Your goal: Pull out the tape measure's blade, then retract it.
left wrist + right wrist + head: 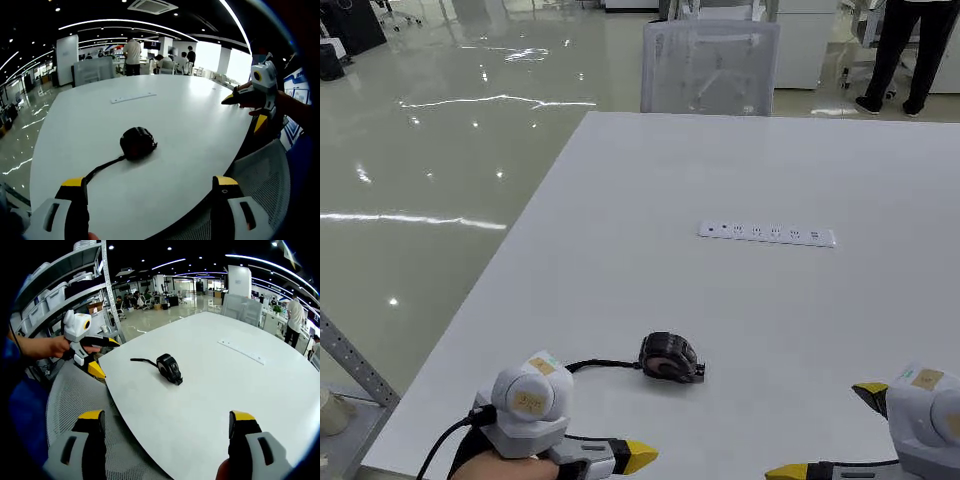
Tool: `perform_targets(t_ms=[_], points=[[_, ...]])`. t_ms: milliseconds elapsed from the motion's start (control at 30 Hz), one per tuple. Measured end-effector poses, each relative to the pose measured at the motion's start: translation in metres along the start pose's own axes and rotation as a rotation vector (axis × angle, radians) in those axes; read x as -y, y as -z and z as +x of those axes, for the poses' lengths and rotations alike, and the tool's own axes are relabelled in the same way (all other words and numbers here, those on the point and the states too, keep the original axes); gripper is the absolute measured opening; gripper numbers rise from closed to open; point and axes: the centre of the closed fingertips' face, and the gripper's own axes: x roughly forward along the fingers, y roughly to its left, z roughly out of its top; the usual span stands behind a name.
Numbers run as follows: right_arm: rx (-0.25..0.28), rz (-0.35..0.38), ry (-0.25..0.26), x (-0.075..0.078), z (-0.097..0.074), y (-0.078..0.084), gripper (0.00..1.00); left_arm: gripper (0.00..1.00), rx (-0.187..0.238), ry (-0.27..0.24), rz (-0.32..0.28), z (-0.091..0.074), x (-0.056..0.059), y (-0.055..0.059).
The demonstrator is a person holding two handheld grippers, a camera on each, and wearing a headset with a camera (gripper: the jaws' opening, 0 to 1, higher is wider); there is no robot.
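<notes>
Left gripper (149,183): hovering at table (175,100) edge, jaws gaping.
Right gripper (167,416): hovering likewise, jaws gaping.
Tape (670,357): lying just inside edge, untouched.
Room: opening wide beyond, toward strip (767,234).

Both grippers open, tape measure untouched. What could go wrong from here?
1. The tape measure lies loose near the table edge; pulling the blade without the case held would likely drag it.
2. Its strap trails toward the left gripper and might get pinched instead of the case.

Bright, even indoor light; frames sharp.
Glare from ceiling strip lights (125,20) streaks the glossy pale-green floor (490,100); fisheye bends the white tabletop (190,120).
</notes>
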Motion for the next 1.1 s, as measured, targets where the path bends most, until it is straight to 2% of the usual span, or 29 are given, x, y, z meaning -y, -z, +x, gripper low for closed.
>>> perform_targets(t_ms=[300, 533, 633, 867, 1000, 1100], points=[[0.016, -0.005, 0.024, 0.01, -0.02, -0.002, 1.0, 1.0, -0.013, 0.002, 0.026, -0.02, -0.011, 0.005], [0.024, -0.019, 0.016, 0.006, -0.034, -0.002, 1.0, 1.0, -0.004, 0.005, 0.035, -0.038, -0.017, 0.004], [0.024, -0.028, 0.018, 0.006, -0.04, -0.002, 1.0, 1.0, -0.017, 0.012, 0.051, -0.045, -0.017, 0.006], [0.026, -0.034, 0.028, 0.009, -0.056, 0.001, 1.0, 1.0, -0.001, 0.012, 0.058, -0.063, -0.023, 0.002], [0.02, -0.04, 0.033, 0.008, -0.063, 0.005, 1.0, 1.0, -0.005, 0.023, 0.066, -0.07, -0.028, 0.005], [0.016, -0.042, 0.037, 0.008, -0.067, 0.007, 1.0, 1.0, -0.012, 0.024, 0.071, -0.077, -0.037, 0.009]])
